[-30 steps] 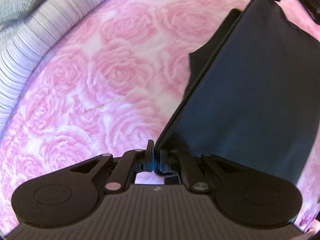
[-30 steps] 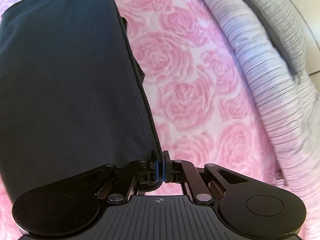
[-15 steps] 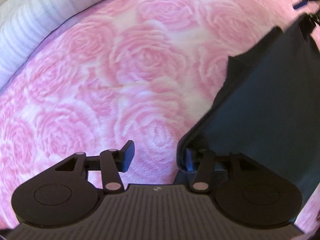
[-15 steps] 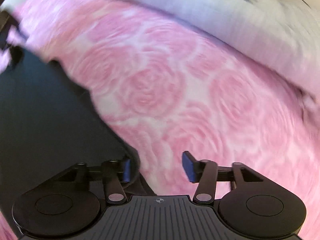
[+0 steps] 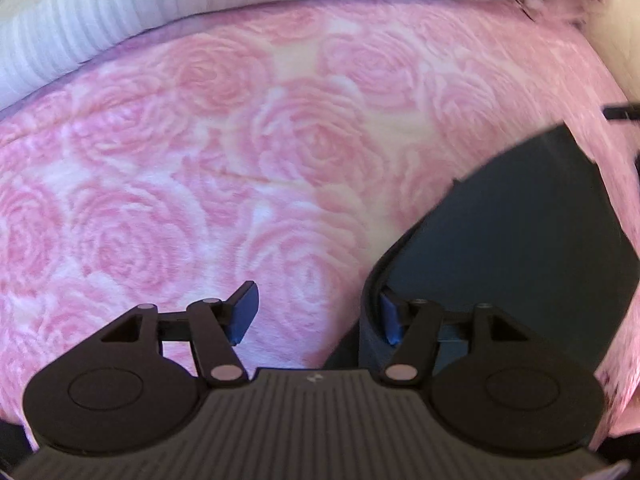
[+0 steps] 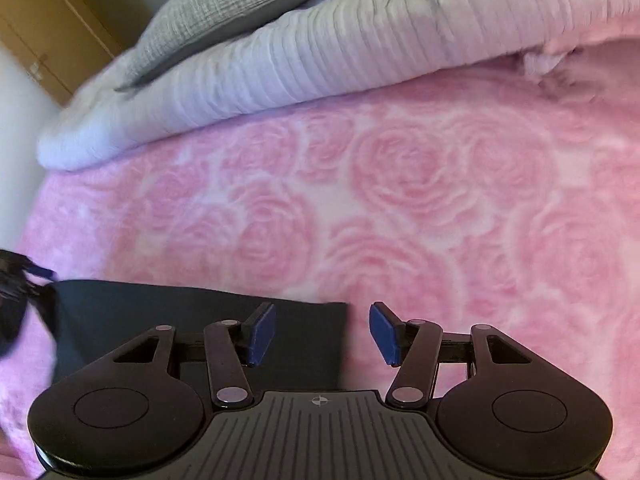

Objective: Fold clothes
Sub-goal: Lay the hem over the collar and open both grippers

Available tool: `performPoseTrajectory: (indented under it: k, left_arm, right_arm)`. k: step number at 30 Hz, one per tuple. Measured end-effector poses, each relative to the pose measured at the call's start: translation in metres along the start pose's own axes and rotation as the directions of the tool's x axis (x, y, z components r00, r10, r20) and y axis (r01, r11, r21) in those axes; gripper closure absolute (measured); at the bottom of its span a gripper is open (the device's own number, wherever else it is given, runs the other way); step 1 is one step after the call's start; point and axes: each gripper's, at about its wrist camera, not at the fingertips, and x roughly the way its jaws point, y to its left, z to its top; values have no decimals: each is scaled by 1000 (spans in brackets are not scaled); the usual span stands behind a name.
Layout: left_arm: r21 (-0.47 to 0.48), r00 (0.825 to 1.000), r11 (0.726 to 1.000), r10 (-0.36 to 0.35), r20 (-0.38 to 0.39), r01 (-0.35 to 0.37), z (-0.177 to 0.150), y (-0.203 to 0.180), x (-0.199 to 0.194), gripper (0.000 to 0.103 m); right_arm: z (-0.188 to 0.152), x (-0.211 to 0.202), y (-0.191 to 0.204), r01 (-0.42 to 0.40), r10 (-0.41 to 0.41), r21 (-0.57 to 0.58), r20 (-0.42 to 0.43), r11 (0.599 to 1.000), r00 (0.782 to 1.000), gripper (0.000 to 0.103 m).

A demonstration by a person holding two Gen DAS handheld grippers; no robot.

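Dark garment (image 5: 532, 240) flat on pink rose blanket (image 5: 240, 180); left gripper (image 5: 316, 312) jaws opening, right gripper (image 6: 322, 334) spread; white duvet (image 6: 320, 56) behind.

Change over the last second. The left gripper (image 5: 316, 312), clamped a second ago on one top corner of the dark garment (image 5: 532, 248), has let go and its jaws are opening; the cloth edge lies against the right-hand finger only. The right gripper (image 6: 322, 334), earlier shut on the other corner, now stands apart with nothing between its pads. The dark garment (image 6: 192, 312), formerly hanging taut between both grippers above the pink rose blanket (image 6: 400, 200), now lies flat on that blanket.
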Motion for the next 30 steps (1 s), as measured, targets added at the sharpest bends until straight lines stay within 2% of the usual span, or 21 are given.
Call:
performPoseTrajectory:
  k: [3, 6, 10, 13, 16, 22, 26, 28, 29, 30]
  left_arm:
    - [-100, 999, 995, -7, 43, 11, -1, 15, -9, 44]
    - [-167, 996, 986, 34, 77, -20, -3, 30, -21, 44]
    - [-179, 994, 983, 47, 98, -28, -27, 25, -42, 44]
    - [-175, 996, 985, 26, 91, -10, -64, 6, -53, 44]
    - [-193, 998, 981, -3, 55, 14, -115, -21, -55, 44]
    - [-237, 996, 968, -90, -17, 83, -204, -78, -43, 47]
    - [-251, 991, 960, -130, -18, 121, -234, -100, -31, 59]
    - [-251, 988, 957, -155, -18, 146, -242, -104, -24, 72]
    - [-248, 985, 956, -169, -20, 159, -244, -106, -21, 83]
    - [-234, 986, 959, -167, -24, 156, -245, -107, -20, 89]
  right_arm:
    - [-10, -5, 7, 14, -15, -29, -19, 999, 1000, 47]
    - [-32, -9, 12, -1, 0, -31, -35, 1000, 999, 47]
    - [-78, -18, 23, -27, 27, -9, -75, 1000, 997, 47]
    - [-113, -26, 28, -39, 43, 41, -100, 998, 994, 47]
    - [-147, -36, 32, -34, 47, 109, -124, 993, 991, 47]
    - [-190, -57, 38, -30, 56, 183, -141, 983, 988, 47]
    - [-207, -66, 40, -19, 47, 188, -146, 982, 988, 47]
    - [-213, -68, 41, -16, 43, 174, -151, 985, 988, 47]
    - [-215, -69, 41, -20, 45, 167, -151, 986, 988, 47]
    - [-217, -68, 40, -23, 48, 161, -151, 987, 987, 48]
